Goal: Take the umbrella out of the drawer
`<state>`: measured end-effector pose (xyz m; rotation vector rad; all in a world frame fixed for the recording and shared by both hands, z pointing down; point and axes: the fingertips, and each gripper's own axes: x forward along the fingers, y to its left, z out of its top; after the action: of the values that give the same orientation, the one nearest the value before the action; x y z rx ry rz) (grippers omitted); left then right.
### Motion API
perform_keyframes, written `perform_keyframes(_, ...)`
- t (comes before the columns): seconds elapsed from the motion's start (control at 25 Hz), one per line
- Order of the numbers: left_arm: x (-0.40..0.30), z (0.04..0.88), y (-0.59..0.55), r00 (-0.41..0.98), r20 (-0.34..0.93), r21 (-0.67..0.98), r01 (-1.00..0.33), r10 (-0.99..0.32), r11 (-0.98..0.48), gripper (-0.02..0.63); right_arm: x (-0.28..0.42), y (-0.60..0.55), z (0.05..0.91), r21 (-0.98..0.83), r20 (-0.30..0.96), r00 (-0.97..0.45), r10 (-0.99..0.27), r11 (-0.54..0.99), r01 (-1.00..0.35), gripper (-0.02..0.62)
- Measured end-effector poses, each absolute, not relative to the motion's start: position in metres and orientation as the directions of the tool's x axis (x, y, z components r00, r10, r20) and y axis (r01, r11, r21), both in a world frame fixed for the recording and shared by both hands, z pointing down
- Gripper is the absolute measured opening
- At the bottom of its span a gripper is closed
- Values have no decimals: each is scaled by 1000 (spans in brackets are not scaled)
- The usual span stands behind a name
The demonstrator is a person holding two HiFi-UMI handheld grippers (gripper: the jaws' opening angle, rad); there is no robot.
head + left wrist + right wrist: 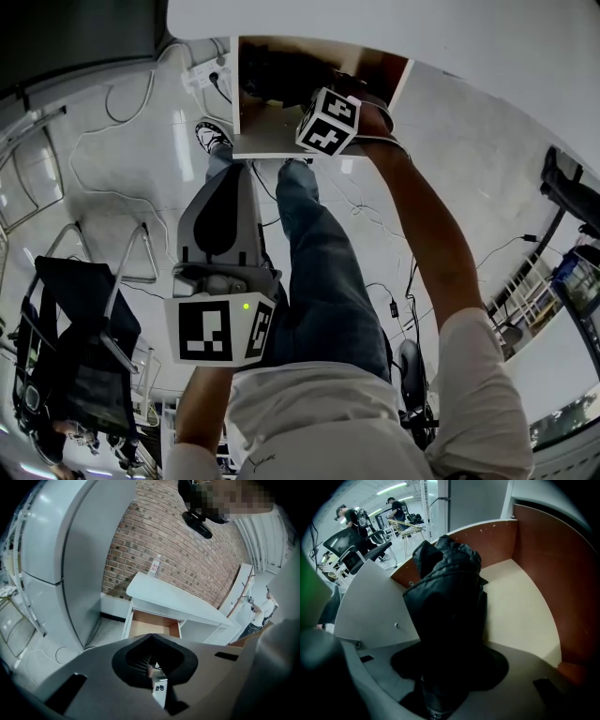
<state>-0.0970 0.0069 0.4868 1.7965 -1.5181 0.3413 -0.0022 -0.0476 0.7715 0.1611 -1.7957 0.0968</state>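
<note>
The drawer (277,142) stands pulled out, with brown wooden walls (543,559) and a pale floor. A black folded umbrella (449,597) lies inside it, its fabric bunched. My right gripper (450,660) reaches steeply down into the drawer and is shut on the umbrella's near end, which fills the gap between the jaws. In the head view its marker cube (328,120) hides the jaws. My left gripper (223,178) hangs back over the floor, short of the drawer, shut and holding nothing. In its own view (151,637) it points at the drawer (152,624).
A white desk top (173,599) carries a bottle (154,566). A tall grey cabinet (70,550) stands left of the desk. Cables and a power strip (208,75) lie on the floor. A black chair (80,328) is at the left, the person's legs (319,253) below the drawer.
</note>
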Motion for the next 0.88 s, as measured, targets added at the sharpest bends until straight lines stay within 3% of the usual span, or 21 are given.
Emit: perform_keyframes(0.88, -96, 476, 7, 257, 615, 365, -931, -745, -20, 17, 1, -48, 747, 14, 963, -262, -71, 976, -216, 244)
